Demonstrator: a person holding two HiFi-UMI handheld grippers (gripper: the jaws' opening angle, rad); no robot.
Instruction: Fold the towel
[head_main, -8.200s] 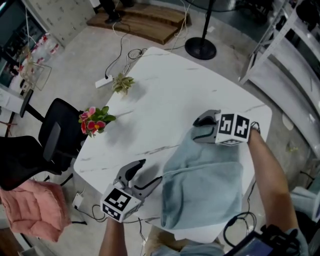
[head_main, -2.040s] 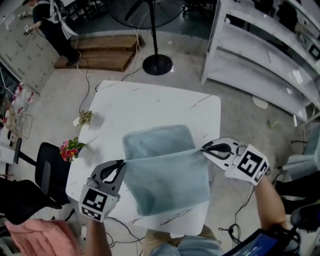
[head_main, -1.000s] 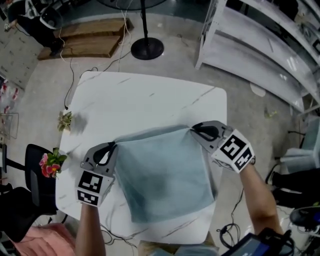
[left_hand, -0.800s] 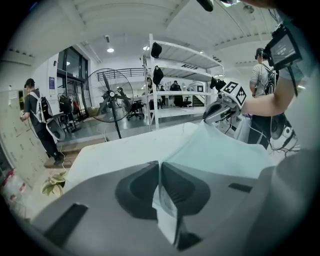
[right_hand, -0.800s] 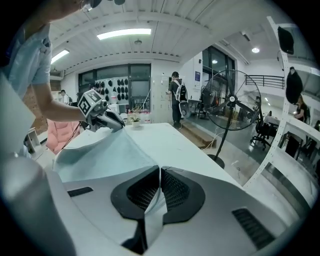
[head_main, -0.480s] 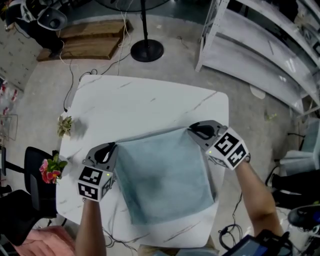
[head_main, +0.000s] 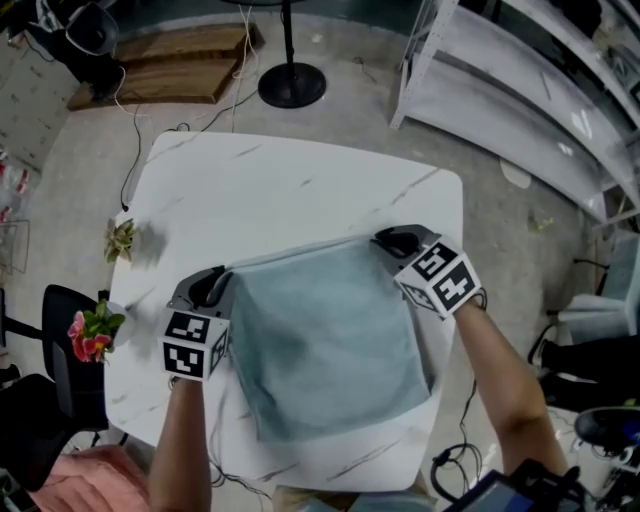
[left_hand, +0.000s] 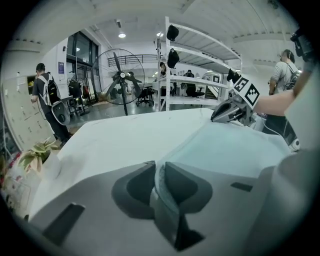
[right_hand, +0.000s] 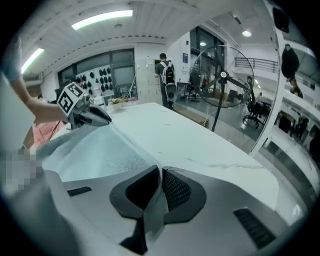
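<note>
Viewed from the head camera, both forearms (head_main: 182, 440) rise from the lower edge of the frame, and each points its tool downward at the white marbled tabletop (head_main: 290, 190). Left tool (head_main: 212, 280), left of centre: its jaws have just been opening slightly, and the upper-left corner of the towel (head_main: 325, 335) is pinched between them. Right tool (head_main: 385, 240), right of centre: its jaws have likewise just been opening slightly, and they grip the towel's upper-right corner. The pale blue-grey towel lies spread at lower centre, its upper edge running straight between the tools. Marker cubes (head_main: 195, 345) on both tools show black-and-white square patterns.
</note>
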